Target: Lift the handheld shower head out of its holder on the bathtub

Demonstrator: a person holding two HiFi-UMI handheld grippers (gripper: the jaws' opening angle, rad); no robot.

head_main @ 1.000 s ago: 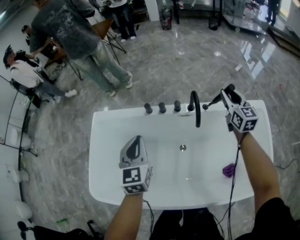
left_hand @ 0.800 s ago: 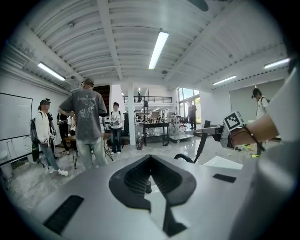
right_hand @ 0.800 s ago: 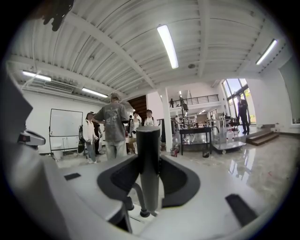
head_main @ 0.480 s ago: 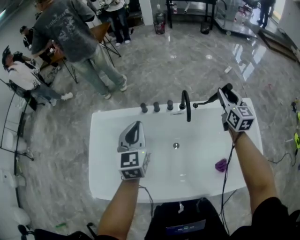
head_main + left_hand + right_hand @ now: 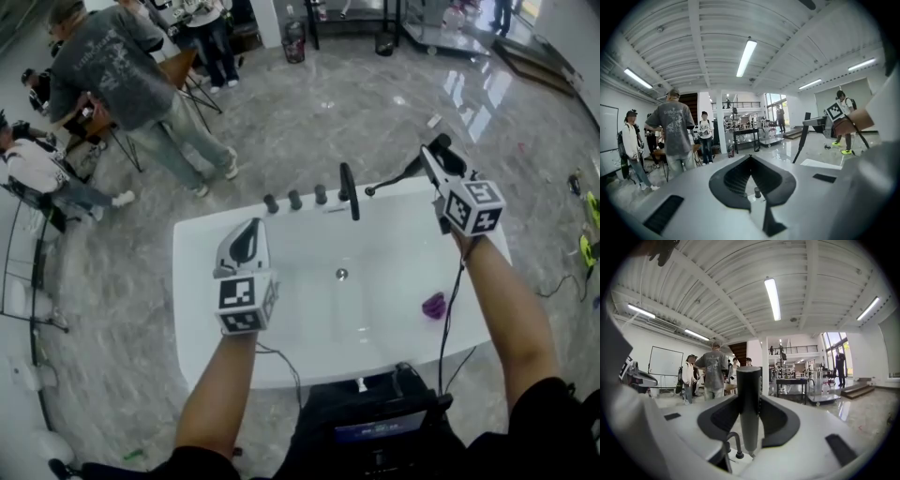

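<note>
The shower head (image 5: 394,178) is a slim black wand, held off the back rim of the white bathtub (image 5: 202,309). My right gripper (image 5: 433,152) is shut on it above the tub's far right corner. In the right gripper view the wand (image 5: 749,404) stands upright between the dark pads (image 5: 717,416), which press on both its sides. My left gripper (image 5: 247,225) hovers over the tub's left half, jaws shut with nothing in them; its tips (image 5: 751,158) meet at a point. The left gripper view also shows the wand (image 5: 802,140) at the right.
A black curved spout (image 5: 349,192) and three black knobs (image 5: 295,200) line the tub's back rim. The drain (image 5: 342,274) sits mid-basin, and a purple object (image 5: 433,306) lies at the right. Several people (image 5: 122,75) and a chair stand on the marble floor beyond.
Both grippers have risen. The right one has carried the shower wand up and away from the tub's back rim. The left one stays shut and has nothing in it.
</note>
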